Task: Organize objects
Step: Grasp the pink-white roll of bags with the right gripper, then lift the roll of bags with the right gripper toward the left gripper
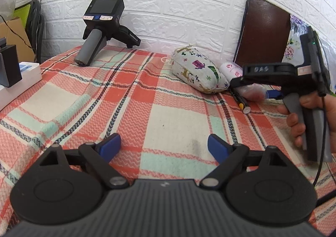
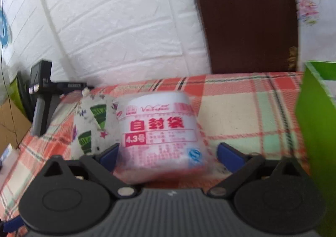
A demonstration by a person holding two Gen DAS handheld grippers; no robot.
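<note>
A white roll of zip-lock bags with red print (image 2: 159,132) lies between the fingers of my right gripper (image 2: 168,156); the jaws stand wide, left pad touching or nearly touching it, right pad apart. It also shows in the left wrist view (image 1: 231,69), behind the right gripper (image 1: 271,73). A white patterned fabric pouch (image 1: 197,69) lies left of the roll (image 2: 92,129). Pens (image 1: 241,100) lie beside the pouch. My left gripper (image 1: 163,146) is open and empty over the plaid cloth (image 1: 147,100).
A spare gripper device (image 1: 100,26) rests at the back left against the white brick wall. A brown chair back (image 1: 262,33) stands behind the table. A green box (image 2: 317,132) stands at the right. White boxes (image 1: 19,81) sit at the left edge.
</note>
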